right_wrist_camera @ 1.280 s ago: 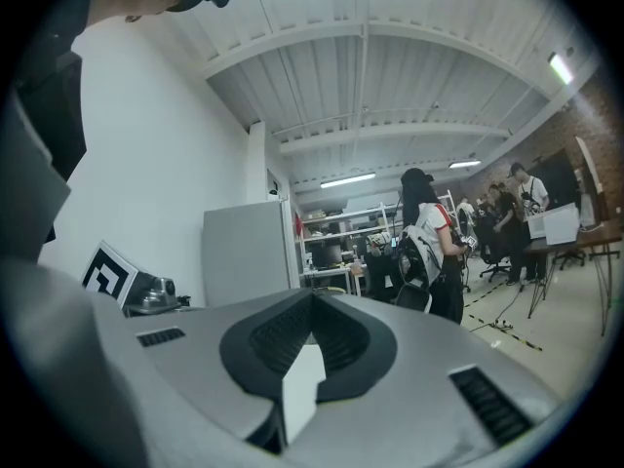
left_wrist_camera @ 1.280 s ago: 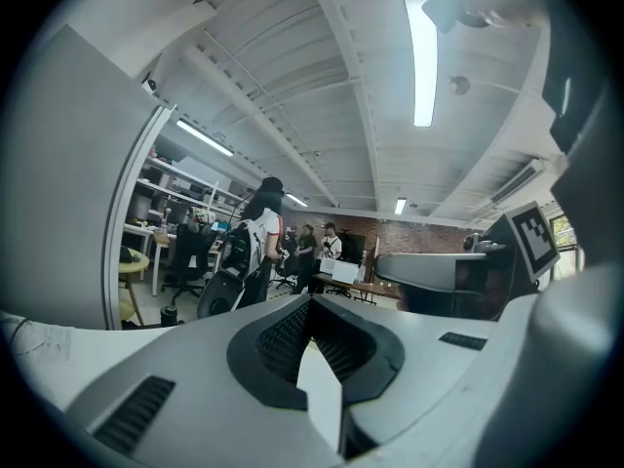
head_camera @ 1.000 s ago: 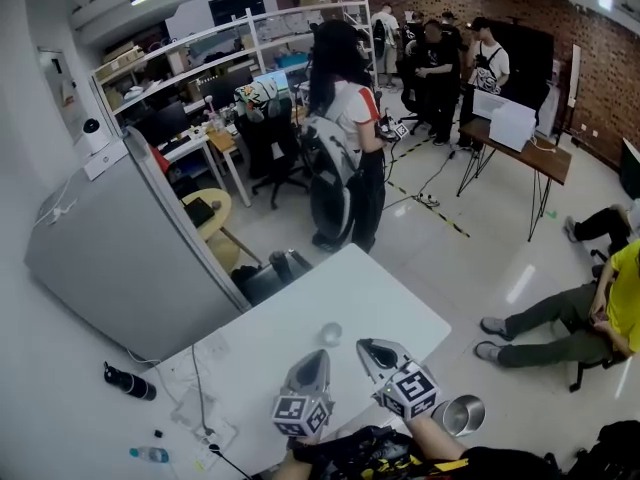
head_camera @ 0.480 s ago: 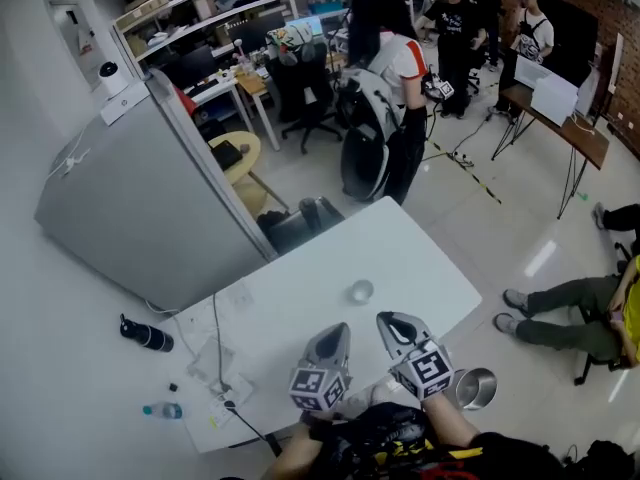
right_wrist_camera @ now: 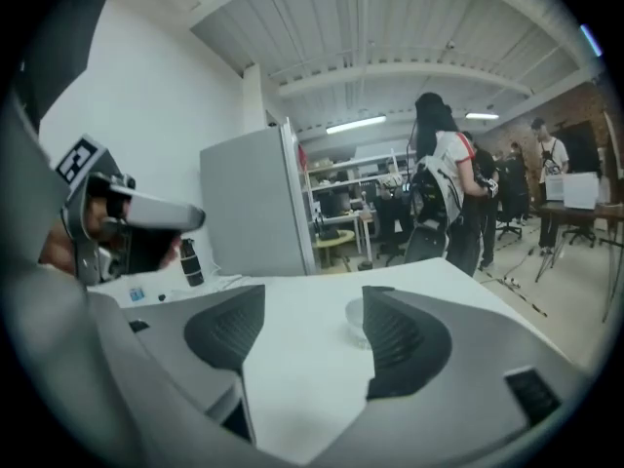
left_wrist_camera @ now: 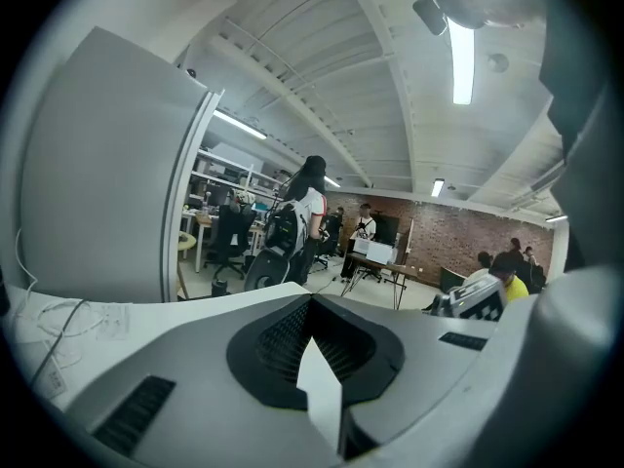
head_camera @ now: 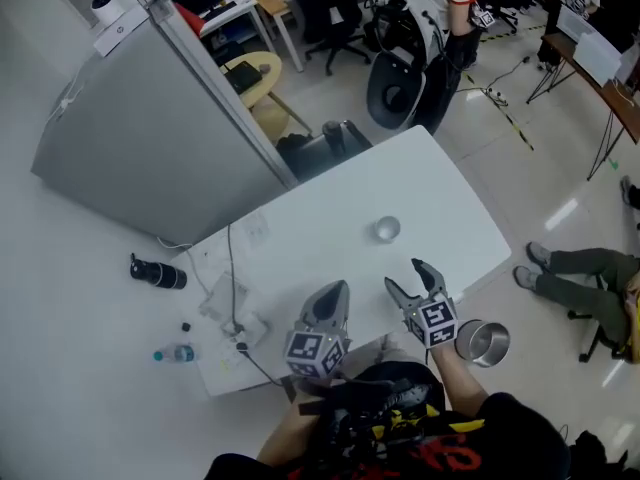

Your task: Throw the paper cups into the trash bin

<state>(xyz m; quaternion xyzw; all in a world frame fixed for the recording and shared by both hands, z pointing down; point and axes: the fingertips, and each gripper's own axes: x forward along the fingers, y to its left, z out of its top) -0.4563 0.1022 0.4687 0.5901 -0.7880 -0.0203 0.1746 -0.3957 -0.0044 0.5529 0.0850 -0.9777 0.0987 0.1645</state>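
A small clear cup [head_camera: 387, 230] stands upright on the white table [head_camera: 320, 238], right of its middle. My right gripper [head_camera: 408, 280] hovers over the near edge just short of the cup; its jaws are opening, with nothing between them. In the right gripper view the cup [right_wrist_camera: 355, 322] shows ahead, half hidden by the right jaw of my right gripper [right_wrist_camera: 314, 305]. My left gripper [head_camera: 331, 301] is shut and empty beside it, its jaws meeting in the left gripper view [left_wrist_camera: 312, 305]. A round metal trash bin [head_camera: 481, 342] stands on the floor at my right.
A grey partition [head_camera: 150, 118] rises behind the table's left end. Cables and papers [head_camera: 232, 313] lie on the table's left part. A black bottle [head_camera: 158, 271] and a plastic bottle [head_camera: 172, 353] lie on the floor. A person with a backpack [head_camera: 415, 38] stands beyond; another's legs [head_camera: 585, 288] stretch at right.
The right gripper's jaws have spread from shut to wide apart. Both grippers stay at the near table edge while the head view has tipped downward, bringing more of the table into sight.
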